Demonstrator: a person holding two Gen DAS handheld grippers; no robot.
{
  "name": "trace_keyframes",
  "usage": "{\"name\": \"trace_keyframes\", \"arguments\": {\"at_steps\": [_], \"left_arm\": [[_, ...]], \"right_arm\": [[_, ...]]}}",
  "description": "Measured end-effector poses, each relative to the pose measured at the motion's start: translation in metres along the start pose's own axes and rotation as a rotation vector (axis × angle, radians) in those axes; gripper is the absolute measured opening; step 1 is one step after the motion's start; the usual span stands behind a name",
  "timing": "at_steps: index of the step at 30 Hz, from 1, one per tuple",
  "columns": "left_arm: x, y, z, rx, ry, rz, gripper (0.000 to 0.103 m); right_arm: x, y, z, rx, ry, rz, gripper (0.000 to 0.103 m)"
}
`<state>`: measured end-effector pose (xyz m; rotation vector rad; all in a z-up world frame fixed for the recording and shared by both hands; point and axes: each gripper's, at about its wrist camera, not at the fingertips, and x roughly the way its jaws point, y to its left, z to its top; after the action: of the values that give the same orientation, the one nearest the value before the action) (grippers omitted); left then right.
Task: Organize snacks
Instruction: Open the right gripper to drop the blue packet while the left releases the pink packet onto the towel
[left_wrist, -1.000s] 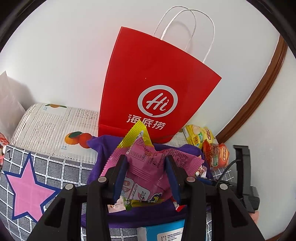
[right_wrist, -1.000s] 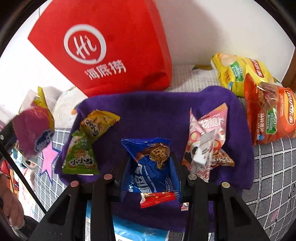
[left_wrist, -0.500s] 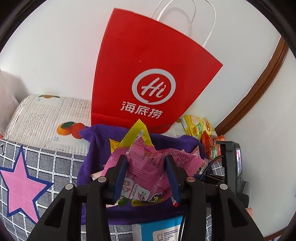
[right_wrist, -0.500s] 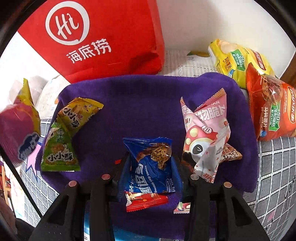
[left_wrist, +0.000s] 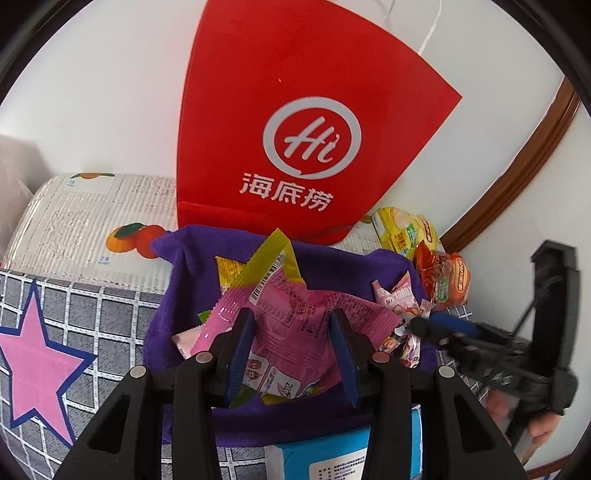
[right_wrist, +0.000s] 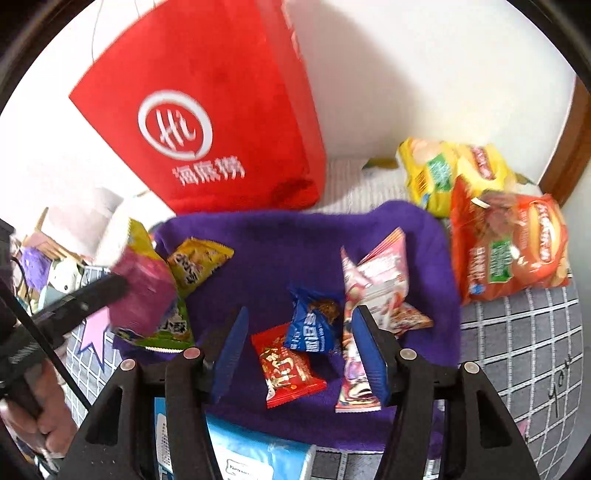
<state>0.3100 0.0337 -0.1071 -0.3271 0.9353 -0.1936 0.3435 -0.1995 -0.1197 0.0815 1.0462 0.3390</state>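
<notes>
My left gripper (left_wrist: 291, 317) is shut on a pink snack packet (left_wrist: 295, 306) with a yellow top edge, held just above the purple cloth (left_wrist: 192, 266). In the right wrist view that same pink packet (right_wrist: 142, 295) hangs at the left over the cloth's edge. My right gripper (right_wrist: 301, 314) hovers over the purple cloth (right_wrist: 295, 251) with its jaws opening. A blue cookie packet (right_wrist: 314, 325) lies on the cloth between them, and neither pad touches it. A small red packet (right_wrist: 288, 365) lies beside it, and a pink-and-white packet (right_wrist: 376, 280) lies to the right.
A red paper bag (right_wrist: 207, 122) stands against the wall behind the cloth. A yellow packet (right_wrist: 199, 258) and a green packet (right_wrist: 173, 328) lie at the cloth's left. Yellow chips (right_wrist: 443, 173) and orange chips (right_wrist: 509, 243) sit to the right. A blue-white box (right_wrist: 255, 458) lies at the near edge.
The right gripper's jaws have spread and let go of the blue packet, which now lies on the cloth, and the gripper has risen. The left gripper has sunk toward the cloth with the pink packet.
</notes>
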Motion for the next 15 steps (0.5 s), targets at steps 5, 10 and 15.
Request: {"name": "trace_keyframes", "arguments": {"at_steps": [5, 10, 15], "left_arm": [[0.010, -0.003, -0.003, 0.000, 0.025, -0.035, 0.040], [0.017, -0.010, -0.006, 0.017, 0.054, -0.065, 0.038], [0.024, -0.011, -0.009, 0.004, 0.087, -0.099, 0.038]], "right_arm": [[-0.016, -0.012, -0.001, 0.031, -0.045, -0.018, 0.060], [-0.023, -0.023, 0.000, 0.053, -0.061, -0.034, 0.060], [-0.024, -0.028, 0.000, 0.069, -0.063, -0.032, 0.060]]}}
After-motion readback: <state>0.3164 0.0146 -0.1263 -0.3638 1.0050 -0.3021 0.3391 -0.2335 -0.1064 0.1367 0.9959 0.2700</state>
